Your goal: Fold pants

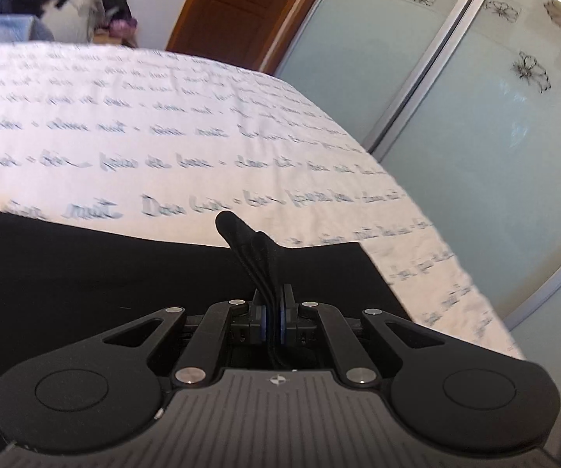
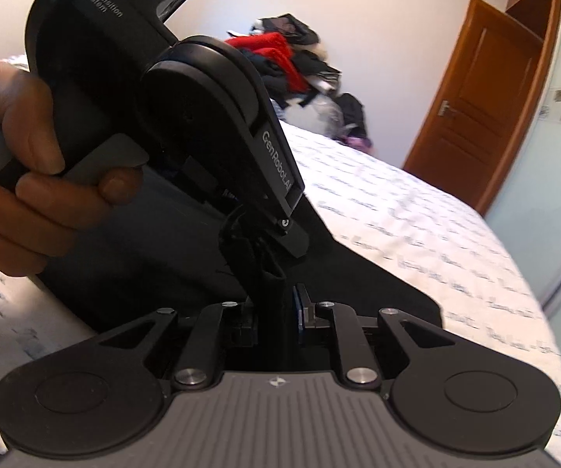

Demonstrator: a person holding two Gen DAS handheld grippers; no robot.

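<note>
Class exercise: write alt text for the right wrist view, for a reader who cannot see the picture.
The right gripper is shut on a bunched fold of black pants lying on a white bedsheet printed with script. Just ahead, a hand holds the left gripper, pinching the same fabric. Behind are a pile of clothes and a wooden door.

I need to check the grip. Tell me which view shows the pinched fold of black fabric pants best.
The left wrist view: the fold of black fabric pants rises unobstructed between the shut left gripper, against the white printed bedsheet. In the right wrist view, the right gripper also clamps it, but dark and crowded.
</note>
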